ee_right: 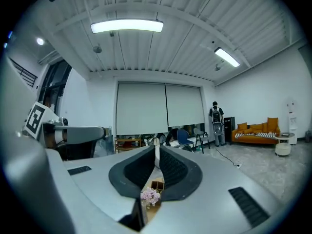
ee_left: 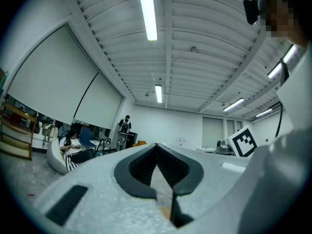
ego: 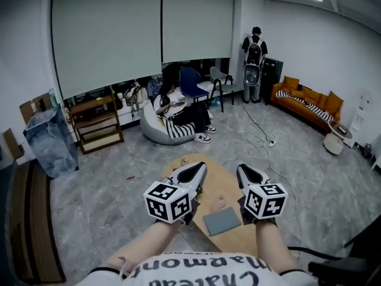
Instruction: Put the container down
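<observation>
Hovering over the wooden table, the left gripper and right gripper each have fingers together, gripping nothing.

Round wooden table — grey flat pad, small pale object lying on top.

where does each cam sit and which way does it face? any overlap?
Head view: on the person's head, facing forward and down at the table; forearms, left hand-held gripper and right hand-held gripper show.
Left gripper view: on the left hand-held gripper, tilted up at ceiling and blinds; its shut jaws show.
Right gripper view: on the right hand-held gripper, level toward blinds and sofa; its shut jaws show.
Shared by all three: the standing person with a backpack.
</observation>
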Demonstrator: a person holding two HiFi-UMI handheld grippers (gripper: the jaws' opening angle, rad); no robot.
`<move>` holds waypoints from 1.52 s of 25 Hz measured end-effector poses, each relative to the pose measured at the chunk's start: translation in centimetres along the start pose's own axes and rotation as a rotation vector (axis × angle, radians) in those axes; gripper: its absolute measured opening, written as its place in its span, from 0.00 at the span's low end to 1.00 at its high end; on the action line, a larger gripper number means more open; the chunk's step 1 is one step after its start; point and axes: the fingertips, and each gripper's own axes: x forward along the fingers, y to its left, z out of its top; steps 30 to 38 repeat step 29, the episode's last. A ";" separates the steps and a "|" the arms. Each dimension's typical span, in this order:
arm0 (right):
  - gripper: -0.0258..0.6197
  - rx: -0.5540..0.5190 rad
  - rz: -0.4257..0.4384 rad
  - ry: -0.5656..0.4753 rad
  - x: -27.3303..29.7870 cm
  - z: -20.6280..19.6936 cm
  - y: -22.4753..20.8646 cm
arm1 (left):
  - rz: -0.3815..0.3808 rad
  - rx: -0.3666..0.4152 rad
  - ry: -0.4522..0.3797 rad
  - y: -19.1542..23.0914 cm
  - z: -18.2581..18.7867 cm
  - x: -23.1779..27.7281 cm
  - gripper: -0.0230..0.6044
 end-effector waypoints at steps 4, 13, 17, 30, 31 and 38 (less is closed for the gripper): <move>0.09 0.027 -0.044 0.034 -4.1 -1.5 2.8 | -0.027 -0.013 0.030 -2.0 -0.6 -4.4 0.06; 0.09 0.030 -0.089 0.111 -11.1 -4.9 8.0 | -0.044 -0.062 0.071 -5.7 -2.4 -11.8 0.06; 0.09 0.031 -0.110 0.098 -12.3 -4.1 8.6 | -0.060 -0.063 0.066 -6.4 -1.6 -12.8 0.06; 0.09 0.074 -0.158 0.107 -14.6 -5.4 7.6 | -0.067 -0.029 0.089 -8.0 -2.3 -13.9 0.06; 0.09 0.074 -0.158 0.107 -14.6 -5.4 7.6 | -0.067 -0.029 0.089 -8.0 -2.3 -13.9 0.06; 0.09 0.074 -0.158 0.107 -14.6 -5.4 7.6 | -0.067 -0.029 0.089 -8.0 -2.3 -13.9 0.06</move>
